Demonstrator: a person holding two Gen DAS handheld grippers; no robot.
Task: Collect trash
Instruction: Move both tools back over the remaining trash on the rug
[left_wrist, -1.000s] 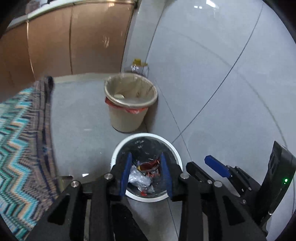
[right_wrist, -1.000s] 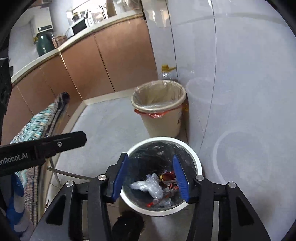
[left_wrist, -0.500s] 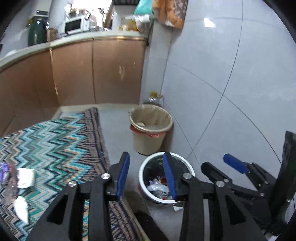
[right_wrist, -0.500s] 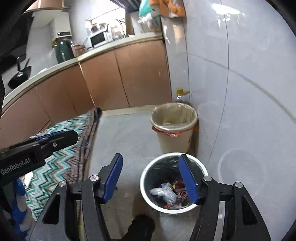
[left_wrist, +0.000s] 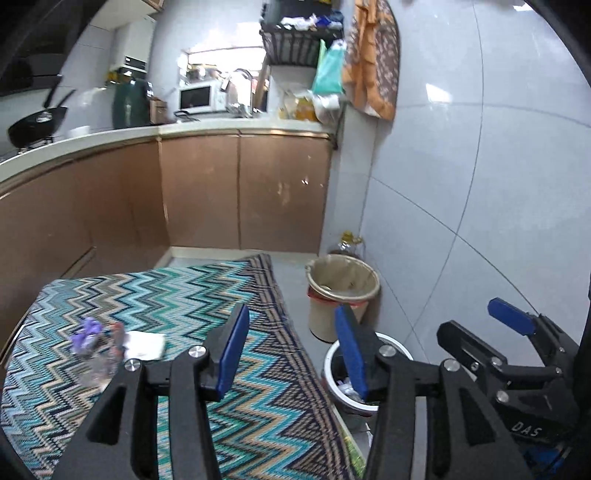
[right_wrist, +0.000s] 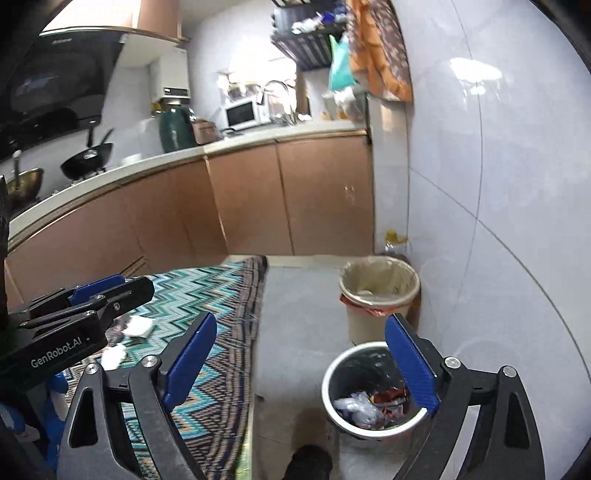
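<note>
We hold the left gripper (left_wrist: 291, 354) with its jaws apart and nothing between them; scraps of trash (left_wrist: 110, 343) lie on the zigzag mat (left_wrist: 177, 295) ahead and to its left. Our right gripper (right_wrist: 306, 365) is spread wide too, with the white-rimmed bin (right_wrist: 332, 373) of wrappers just below its right finger.

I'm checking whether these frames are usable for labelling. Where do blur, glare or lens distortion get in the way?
Left wrist view: the trash on the zigzag cloth is smeared by motion blur, the kitchen window is blown out, and the wall tile lines bow from the fisheye. Right wrist view: glare on the tiled wall; the white bin and its contents are fairly sharp.
</note>
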